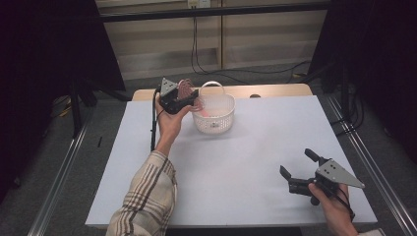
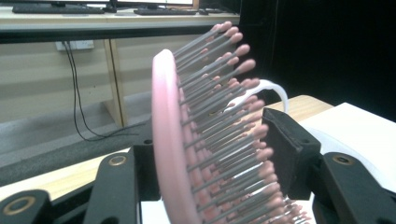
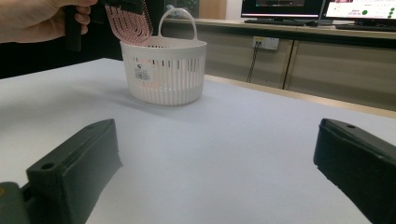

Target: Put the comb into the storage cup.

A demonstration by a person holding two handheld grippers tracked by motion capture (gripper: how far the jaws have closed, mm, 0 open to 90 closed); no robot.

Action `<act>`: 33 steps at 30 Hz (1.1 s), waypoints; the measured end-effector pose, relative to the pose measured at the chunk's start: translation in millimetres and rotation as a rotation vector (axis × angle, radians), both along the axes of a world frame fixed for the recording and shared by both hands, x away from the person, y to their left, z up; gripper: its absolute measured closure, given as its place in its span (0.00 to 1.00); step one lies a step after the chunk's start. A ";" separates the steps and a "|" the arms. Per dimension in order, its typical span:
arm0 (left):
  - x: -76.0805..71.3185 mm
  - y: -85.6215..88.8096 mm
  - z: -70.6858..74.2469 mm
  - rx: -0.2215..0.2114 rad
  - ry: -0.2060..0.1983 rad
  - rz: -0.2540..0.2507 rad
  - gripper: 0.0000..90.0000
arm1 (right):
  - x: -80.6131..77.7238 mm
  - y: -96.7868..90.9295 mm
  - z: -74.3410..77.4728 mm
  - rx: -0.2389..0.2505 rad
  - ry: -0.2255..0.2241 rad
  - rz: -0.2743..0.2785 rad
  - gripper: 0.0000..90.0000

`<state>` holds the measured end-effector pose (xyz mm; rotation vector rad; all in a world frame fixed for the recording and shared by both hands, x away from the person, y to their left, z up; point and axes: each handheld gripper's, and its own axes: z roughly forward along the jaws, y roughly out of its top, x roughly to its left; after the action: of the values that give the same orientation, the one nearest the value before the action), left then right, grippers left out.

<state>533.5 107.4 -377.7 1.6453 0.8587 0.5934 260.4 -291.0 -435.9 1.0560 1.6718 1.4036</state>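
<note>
On white table [image 1: 246, 162], slotted basket [image 1: 214, 114], left gripper [image 1: 183, 101] clamping pink brush [image 2: 187, 154], wood-panelled wall [image 1: 162, 39]

No readable text anywhere.
A small white label [image 3: 143, 73] sits on the white basket [image 3: 166, 84] wall, its print too small to read; the monitor screens [image 3: 282, 8] are blurred.

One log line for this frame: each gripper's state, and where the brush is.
left gripper: shut on brush | brush: above basket rim | right gripper: open, empty, over table
</note>
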 end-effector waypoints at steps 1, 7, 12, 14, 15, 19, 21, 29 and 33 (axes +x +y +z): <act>0.1 -0.5 0.0 0.002 0.000 -0.002 0.50 | 0.1 0.2 -0.1 0.000 0.001 -0.001 0.00; 1.0 1.3 -0.2 0.011 -0.004 0.020 0.50 | -0.4 0.0 0.1 -0.002 -0.001 0.003 0.00; 3.0 1.7 -1.9 0.002 0.005 0.013 0.49 | -0.6 1.1 -0.6 -0.005 0.003 0.011 0.00; 3.6 1.2 -2.9 0.008 0.004 0.014 0.48 | -0.6 1.8 -0.7 -0.007 0.005 0.012 0.00; 3.9 1.3 -3.3 0.005 0.006 0.013 0.47 | -0.5 2.0 -0.8 -0.007 0.005 0.012 0.00; 4.5 1.1 -4.7 -0.007 0.015 0.002 0.48 | -0.5 3.2 -1.0 -0.009 0.007 0.021 0.00; 5.1 0.6 -4.9 -0.003 0.013 0.001 0.47 | -0.3 4.1 -1.0 -0.009 0.005 0.024 0.00; 6.4 1.3 -4.0 0.019 0.011 0.019 0.44 | -0.5 2.9 -0.8 -0.006 0.004 0.019 0.00; 6.5 3.4 -3.7 0.011 0.014 0.035 0.38 | -0.8 3.2 -0.6 -0.006 0.003 0.022 0.00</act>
<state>540.0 110.8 -381.5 1.6487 0.8980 0.6121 259.6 -287.9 -436.4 1.0405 1.6934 1.4110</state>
